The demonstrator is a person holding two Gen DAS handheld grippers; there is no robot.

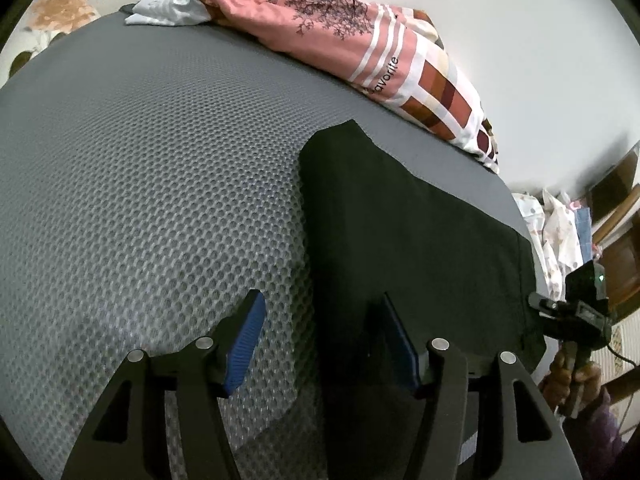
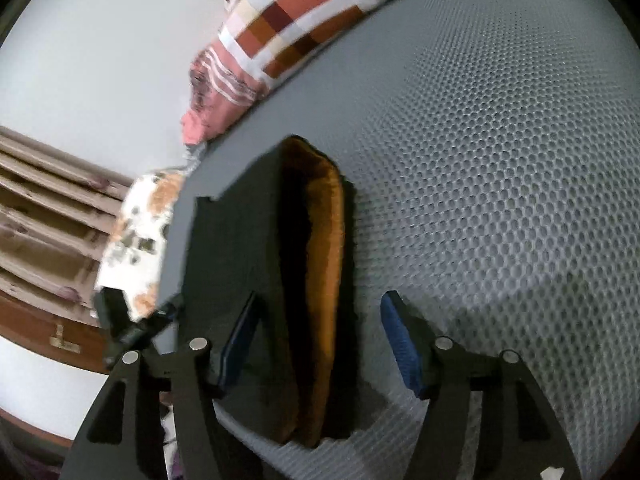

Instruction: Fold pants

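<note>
The left gripper (image 1: 320, 344) and right gripper (image 2: 318, 340), both blue-padded, hover with jaws apart, gripping nothing. Beneath them the black fabric pants (image 1: 412, 220), orange lining showing, lie flat on the grey honeycomb-mesh mattress (image 1: 140, 160), apparently released to settle between folds. A pink patterned pillow (image 1: 340, 32) sits far back.

Both views are evenly and fairly brightly lit, with no glare. The fisheye lenses bow the bed (image 1: 140, 152) into a dome and leave black vignetting in the corners. The left wrist view is sharp; the right wrist view is smeared by motion blur, worst along its left edge. The black pants (image 1: 400, 240) read as nearly featureless dark. Soft shadows spread beneath the right hand-held gripper (image 2: 318, 340).
</note>
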